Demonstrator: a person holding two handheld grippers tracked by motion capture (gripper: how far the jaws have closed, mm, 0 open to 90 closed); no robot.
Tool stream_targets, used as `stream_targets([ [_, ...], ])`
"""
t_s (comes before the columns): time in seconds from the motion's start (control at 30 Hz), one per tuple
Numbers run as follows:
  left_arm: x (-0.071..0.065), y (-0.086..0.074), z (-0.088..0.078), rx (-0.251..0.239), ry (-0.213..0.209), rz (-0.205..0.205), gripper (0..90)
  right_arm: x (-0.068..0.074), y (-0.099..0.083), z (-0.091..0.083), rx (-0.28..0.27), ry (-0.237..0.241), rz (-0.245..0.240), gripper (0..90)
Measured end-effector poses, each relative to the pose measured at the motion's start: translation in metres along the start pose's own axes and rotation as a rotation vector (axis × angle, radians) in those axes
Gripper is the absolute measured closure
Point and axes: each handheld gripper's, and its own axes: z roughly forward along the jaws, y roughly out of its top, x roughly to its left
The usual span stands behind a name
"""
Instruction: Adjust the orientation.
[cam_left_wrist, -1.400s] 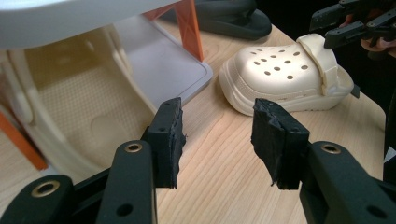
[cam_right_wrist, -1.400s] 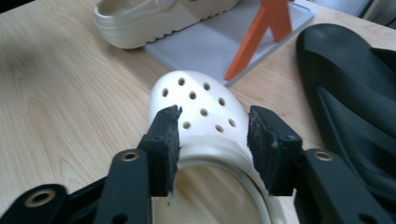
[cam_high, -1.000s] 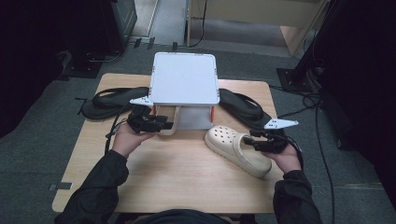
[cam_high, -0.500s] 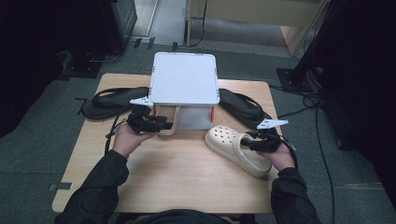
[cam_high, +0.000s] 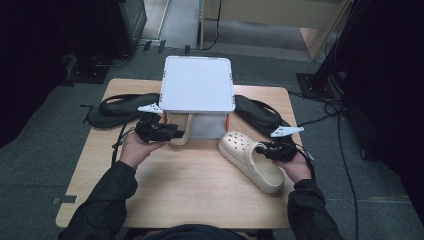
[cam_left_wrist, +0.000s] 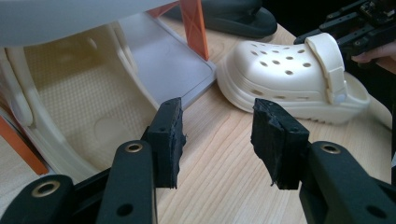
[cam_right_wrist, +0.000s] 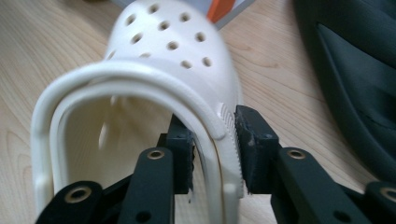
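Cream perforated foam clog (cam_high: 250, 160) with round holes at four o'clock, second cream clog (cam_left_wrist: 70, 112) with dotted footbed, white square-topped plastic rack (cam_high: 197, 84) with orange legs at twelve o'clock, black rubber slippers (cam_high: 117, 107), pale wood-grain table (cam_high: 185, 195), matte black gripper pads (cam_left_wrist: 169, 135).

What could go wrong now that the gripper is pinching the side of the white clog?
The right gripper has just been closing its jaws on the thin side wall of the cream clog, near the heel strap. That soft rim may bend, so the shoe could tilt or slip out when lifted. The black sandal and the rack's orange leg sit close by, so a swinging clog might bump them.
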Motion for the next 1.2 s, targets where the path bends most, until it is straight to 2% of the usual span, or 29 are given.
stream_targets([
  [0.17,0.000,0.000,0.000,-0.004,-0.001,0.000,55.2,0.012,0.007,0.000,-0.004,0.000,-0.007,75.1],
  [0.43,0.000,0.002,-0.002,-0.006,0.008,0.005,56.0,0.030,0.021,0.002,-0.042,-0.011,-0.013,75.3],
  [0.67,0.001,0.003,-0.005,-0.017,0.014,0.006,56.6,0.041,0.039,0.009,-0.073,-0.028,0.032,75.3],
  [0.97,0.001,0.003,-0.002,-0.026,0.003,0.000,56.9,0.049,0.054,0.032,-0.068,-0.036,0.019,75.0],
  [1.07,0.001,0.003,-0.001,-0.028,-0.013,0.001,60.5,0.053,0.061,0.043,-0.083,-0.075,0.033,74.9],
  [1.2,0.000,0.002,0.006,-0.008,-0.010,0.012,60.8,0.058,0.062,0.052,-0.086,-0.088,0.028,74.2],
])
